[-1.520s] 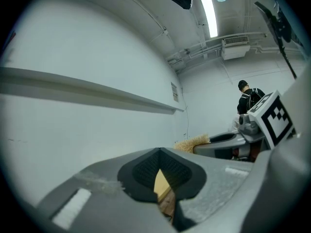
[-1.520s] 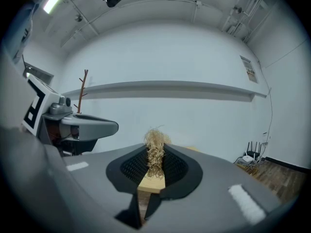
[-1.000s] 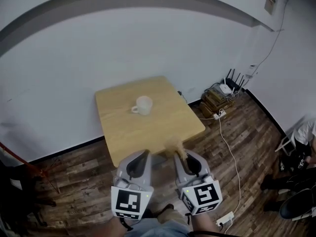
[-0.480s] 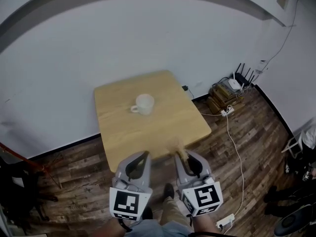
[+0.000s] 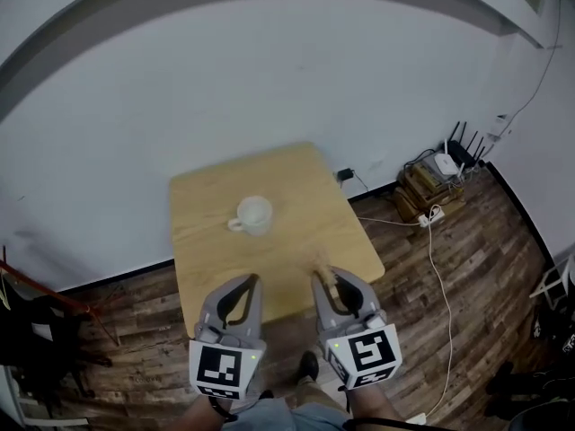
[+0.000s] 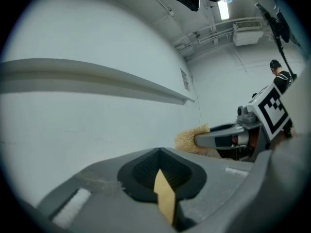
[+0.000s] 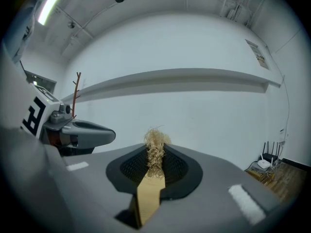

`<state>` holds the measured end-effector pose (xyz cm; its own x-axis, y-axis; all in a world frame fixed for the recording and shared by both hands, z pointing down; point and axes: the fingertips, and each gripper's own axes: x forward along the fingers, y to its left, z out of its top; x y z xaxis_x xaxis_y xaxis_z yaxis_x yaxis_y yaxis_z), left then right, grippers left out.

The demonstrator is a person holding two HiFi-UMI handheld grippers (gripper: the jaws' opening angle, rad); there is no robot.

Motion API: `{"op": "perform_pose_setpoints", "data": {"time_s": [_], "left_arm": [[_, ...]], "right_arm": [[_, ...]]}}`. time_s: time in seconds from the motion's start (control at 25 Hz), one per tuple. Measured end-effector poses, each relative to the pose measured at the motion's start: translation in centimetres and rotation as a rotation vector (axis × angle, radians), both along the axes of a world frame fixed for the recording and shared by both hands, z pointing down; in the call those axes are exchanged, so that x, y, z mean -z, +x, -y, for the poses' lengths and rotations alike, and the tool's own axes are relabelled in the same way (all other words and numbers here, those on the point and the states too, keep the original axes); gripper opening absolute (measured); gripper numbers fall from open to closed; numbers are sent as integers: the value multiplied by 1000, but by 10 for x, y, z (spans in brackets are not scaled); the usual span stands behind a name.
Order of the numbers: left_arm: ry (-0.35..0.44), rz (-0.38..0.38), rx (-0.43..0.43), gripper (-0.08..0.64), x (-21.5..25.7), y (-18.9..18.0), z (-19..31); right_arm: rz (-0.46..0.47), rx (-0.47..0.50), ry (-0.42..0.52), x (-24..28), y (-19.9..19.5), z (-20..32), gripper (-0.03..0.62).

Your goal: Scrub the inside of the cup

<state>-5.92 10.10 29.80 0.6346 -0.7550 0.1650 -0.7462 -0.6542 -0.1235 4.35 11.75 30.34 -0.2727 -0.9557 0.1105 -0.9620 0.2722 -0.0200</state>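
Cup [image 5: 254, 214] at twelve o'clock on worktop [image 5: 310, 227]; right hand-held gripper [image 5: 323, 278] clamps the scrubber [image 7: 155, 145], left hand-held gripper [image 5: 246, 283], closed and empty, should open and steady it.

cup [image 5: 254, 214] 1 | table [image 5: 301, 200] 1 | brush [image 5: 320, 262] 1 | grippers [image 5: 246, 283] [image 5: 322, 278] 2

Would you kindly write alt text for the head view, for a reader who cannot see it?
Seen from above, a white cup stands on a wooden table by a white wall. Nearer the viewer, the left gripper is shut and empty; the right gripper clamps a straw-coloured scrubber.
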Motion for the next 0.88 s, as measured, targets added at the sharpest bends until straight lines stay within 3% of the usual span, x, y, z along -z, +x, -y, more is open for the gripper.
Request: {"op": "perform_pose_setpoints", "data": {"time_s": [0.16, 0.4, 0.88], "left_arm": [[51, 34, 41, 18, 10, 11, 19], [58, 31, 115, 18, 16, 20, 42], [42, 40, 188, 18, 5, -8, 81]], "right_arm": [[4, 58, 33, 15, 12, 25, 60], [13, 133, 59, 24, 23, 51, 60], [23, 203, 51, 19, 2, 102, 60]]}}
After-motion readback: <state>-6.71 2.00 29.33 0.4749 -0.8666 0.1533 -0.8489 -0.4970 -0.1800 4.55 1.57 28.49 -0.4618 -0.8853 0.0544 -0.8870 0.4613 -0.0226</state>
